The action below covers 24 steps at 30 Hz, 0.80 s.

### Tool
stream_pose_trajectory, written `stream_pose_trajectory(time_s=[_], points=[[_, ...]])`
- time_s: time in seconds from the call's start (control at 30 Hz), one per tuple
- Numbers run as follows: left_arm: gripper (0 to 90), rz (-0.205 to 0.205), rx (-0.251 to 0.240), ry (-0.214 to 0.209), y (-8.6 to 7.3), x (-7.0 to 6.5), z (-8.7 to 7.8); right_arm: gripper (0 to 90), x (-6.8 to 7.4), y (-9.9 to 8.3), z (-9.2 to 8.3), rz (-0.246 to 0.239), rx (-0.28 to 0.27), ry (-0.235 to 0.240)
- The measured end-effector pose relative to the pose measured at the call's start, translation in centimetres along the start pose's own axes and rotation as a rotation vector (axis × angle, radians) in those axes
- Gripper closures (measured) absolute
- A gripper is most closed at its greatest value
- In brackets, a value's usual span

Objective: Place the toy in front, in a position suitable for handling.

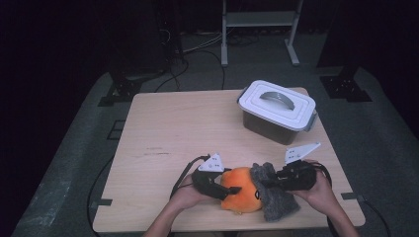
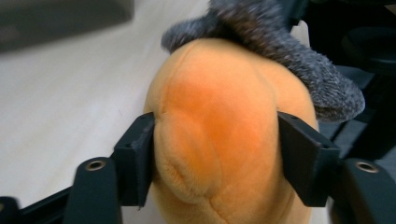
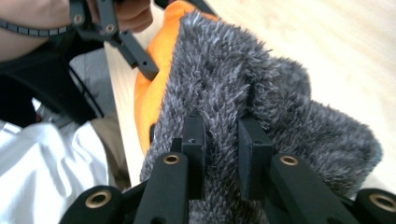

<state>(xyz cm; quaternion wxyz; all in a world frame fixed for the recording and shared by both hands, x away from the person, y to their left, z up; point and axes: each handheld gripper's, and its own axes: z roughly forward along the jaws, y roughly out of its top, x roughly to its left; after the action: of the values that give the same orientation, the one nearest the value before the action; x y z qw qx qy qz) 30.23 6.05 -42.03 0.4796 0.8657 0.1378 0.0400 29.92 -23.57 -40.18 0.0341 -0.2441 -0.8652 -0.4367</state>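
Nearest the lens in the left gripper view, the left gripper has its jaws pressed into both flanks of the orange plush toy, dented fabric at each pad, so a firm squeeze on the toy's body. In the right gripper view the right gripper is pinched nearly closed on a fold of the grey fuzzy cover, which drapes over the toy's far end from the left tool. From above, toy sits directly between the two tools at the near table edge, grey cover on the right tool's side. Judgement: both grips look set, cover neither fully on nor off; pulling it along the toy is left. Beyond the right gripper, well apart, a lidded white bin on the table, untouched.
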Motion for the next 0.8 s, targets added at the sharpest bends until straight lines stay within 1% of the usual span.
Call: stream_pose_trajectory(time_s=[0.03,0.07,0.1,0.13,0.17,0.2,0.23,0.27,0.33,0.37,0.4,0.43,0.47,0.5,0.53,0.6,0.63,0.67,0.73,0.77,0.8], points=[[35.6,0.047,-0.023,0.024,0.3,-0.2,-0.3,74.9,0.0,0.1,-0.2,0.001,-0.012,-0.005],[36.3,0.089,-0.042,0.042,0.5,-0.4,-0.5,75.2,0.0,0.2,-0.4,0.005,-0.036,-0.013],[36.7,0.123,-0.053,0.057,0.6,-0.6,-0.6,75.4,-0.1,0.2,-0.6,0.006,-0.052,-0.017],[36.8,0.156,-0.058,0.064,0.7,-0.7,-0.6,75.4,-0.1,0.3,-0.7,0.011,-0.065,-0.017],[36.6,0.172,-0.050,0.056,0.7,-0.8,-0.6,75.4,-0.2,0.4,-0.8,0.017,-0.079,-0.025],[35.9,0.173,-0.049,0.044,0.5,-0.8,-0.5,75.4,-0.3,0.5,-0.9,0.024,-0.091,-0.035],[34.2,0.165,-0.052,0.042,0.3,-0.8,-0.4,75.4,-0.5,0.5,-0.8,0.030,-0.098,-0.040],[31.0,0.147,-0.050,0.037,0.2,-0.7,-0.4,75.3,-0.7,0.4,-0.5,0.041,-0.087,-0.036],[23.4,0.086,-0.048,0.021,0.2,-0.3,-0.5,75.3,-0.7,0.3,0.2,0.042,-0.062,-0.034],[19.6,0.059,-0.048,0.016,0.3,-0.1,-0.6,75.4,-0.6,0.3,0.6,0.040,-0.053,-0.020],[18.8,0.038,-0.050,0.008,0.4,0.0,-0.7,75.4,-0.3,0.4,0.7,0.029,-0.055,-0.017],[18.5,0.038,-0.050,0.008,0.4,0.0,-0.7,75.4,-0.3,0.4,0.7,0.029,-0.055,-0.017],[18.5,0.030,-0.044,0.018,0.4,0.0,-0.7,75.4,0.4,0.8,0.7,0.005,-0.058,-0.018],[19.0,0.030,-0.044,0.018,0.4,0.0,-0.7,75.4,0.6,1.0,0.8,-0.003,-0.061,-0.010],[21.5,0.029,-0.028,0.030,0.3,0.0,-0.6,75.4,1.0,1.2,1.0,-0.015,-0.061,-0.008],[23.2,0.028,-0.030,0.027,0.2,0.0,-0.7,75.4,1.1,1.2,1.1,-0.022,-0.054,-0.016],[30.5,0.047,-0.029,0.027,0.0,0.1,-0.9,75.8,1.1,1.2,1.1,-0.026,-0.048,-0.024],[31.8,0.044,-0.028,0.020,-0.1,0.1,-1.0,75.9,1.0,1.1,1.1,-0.022,-0.047,-0.023],[33.8,0.053,-0.020,0.017,-0.4,0.2,-1.2,76.0,0.6,0.8,1.0,-0.007,-0.046,-0.013],[33.8,0.051,-0.016,0.016,-0.5,0.3,-1.3,76.0,0.5,0.6,1.0,-0.002,-0.040,-0.010],[33.8,0.039,-0.015,0.011,-0.7,0.5,-1.4,76.0,0.3,0.4,1.1,0.003,-0.031,-0.010]])
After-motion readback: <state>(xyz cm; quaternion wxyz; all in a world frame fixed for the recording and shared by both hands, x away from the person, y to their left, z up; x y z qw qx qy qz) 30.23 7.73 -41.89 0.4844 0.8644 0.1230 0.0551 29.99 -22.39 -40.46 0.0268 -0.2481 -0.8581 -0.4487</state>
